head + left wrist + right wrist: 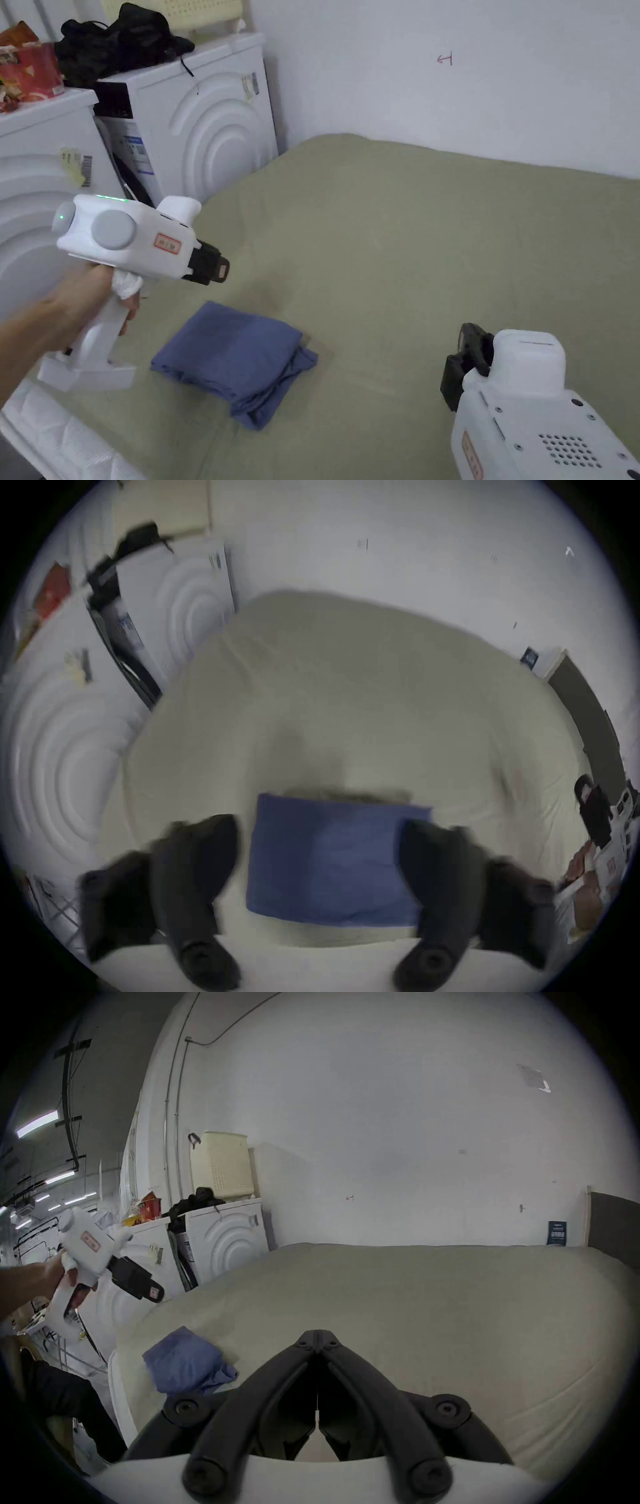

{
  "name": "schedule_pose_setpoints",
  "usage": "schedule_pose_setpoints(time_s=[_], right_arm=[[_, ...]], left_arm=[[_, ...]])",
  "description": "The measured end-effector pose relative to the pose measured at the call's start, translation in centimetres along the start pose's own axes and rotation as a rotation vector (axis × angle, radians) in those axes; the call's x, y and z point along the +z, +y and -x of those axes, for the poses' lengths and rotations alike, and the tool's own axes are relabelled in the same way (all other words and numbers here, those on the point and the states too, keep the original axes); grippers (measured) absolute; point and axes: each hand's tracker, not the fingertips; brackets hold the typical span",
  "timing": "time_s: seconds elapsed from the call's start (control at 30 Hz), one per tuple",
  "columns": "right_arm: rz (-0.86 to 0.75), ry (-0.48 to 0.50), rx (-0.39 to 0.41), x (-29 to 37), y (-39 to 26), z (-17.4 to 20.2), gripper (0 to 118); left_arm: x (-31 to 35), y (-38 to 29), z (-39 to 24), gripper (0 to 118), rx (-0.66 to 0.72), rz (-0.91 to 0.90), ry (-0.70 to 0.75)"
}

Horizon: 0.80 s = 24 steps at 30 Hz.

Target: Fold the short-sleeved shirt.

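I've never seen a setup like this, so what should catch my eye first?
A folded blue shirt lies near the front-left edge of an olive-green bed. The left gripper hangs above it, fingers spread wide and empty. The right gripper, fingers closed, is off to the shirt's right.

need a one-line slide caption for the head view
Folded blue shirt lies on the olive-green bed; left gripper hovers above it, right gripper held apart, off the shirt.

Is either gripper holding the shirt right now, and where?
Nothing is held. Left gripper is open above the folded shirt; right gripper is shut, empty.
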Motion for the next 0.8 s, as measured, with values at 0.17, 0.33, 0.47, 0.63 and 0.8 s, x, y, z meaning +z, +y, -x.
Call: schedule_pose_setpoints(time_s=[0.17, 0.33, 0.47, 0.63, 0.8], right_arm=[[-0.011, -0.07, 0.028, 6.3, 3.4, -5.4, 0], [-0.028, -0.198, 0.044, 14.3, 6.8, -12.7, 0], [-0.055, -0.324, 0.103, 20.2, 8.6, -17.8, 0], [-0.088, -0.429, 0.141, 24.9, 9.7, -22.0, 0], [-0.129, -0.481, 0.132, 27.0, 10.0, -23.5, 0]], left_arm=[[3.7, -1.2, -13.3, 1, 0.017, -0.227, -0.089], [6.2, -3.9, -29.4, 1, 0.068, -0.385, -0.188], [8.0, -6.2, -39.8, 1, -0.025, -0.503, -0.129], [10.6, -8.6, -46.8, 1, 0.008, -0.596, -0.098], [12.7, -9.0, -47.6, 1, -0.054, -0.656, -0.078]])
